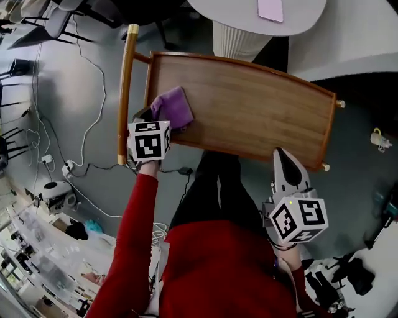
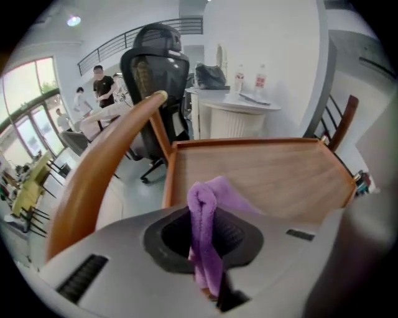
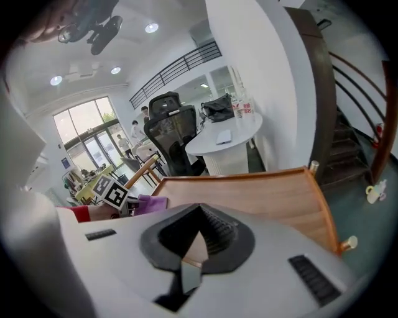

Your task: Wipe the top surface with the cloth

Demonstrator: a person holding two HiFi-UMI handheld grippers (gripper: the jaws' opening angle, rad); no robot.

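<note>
The wooden top (image 1: 249, 105) is a rimmed brown tray with a curved wooden handle (image 1: 126, 87) at its left end. A purple cloth (image 1: 173, 107) lies bunched on the top's near left corner. My left gripper (image 1: 152, 117) is shut on the cloth's edge; a fold of the cloth (image 2: 205, 205) stands up between its jaws in the left gripper view. The right gripper (image 1: 283, 158) hangs just off the near right edge of the top, jaws shut and empty. In the right gripper view the top (image 3: 249, 192) stretches ahead and the cloth (image 3: 149, 204) shows at the left.
A round white table (image 1: 249, 12) on a ribbed pedestal stands just beyond the top, with a pale flat item (image 1: 270, 9) on it. Cables (image 1: 93, 124) trail over the grey floor at the left. A black office chair (image 2: 152, 68) stands beyond the handle. A mug (image 1: 380, 140) sits at the right.
</note>
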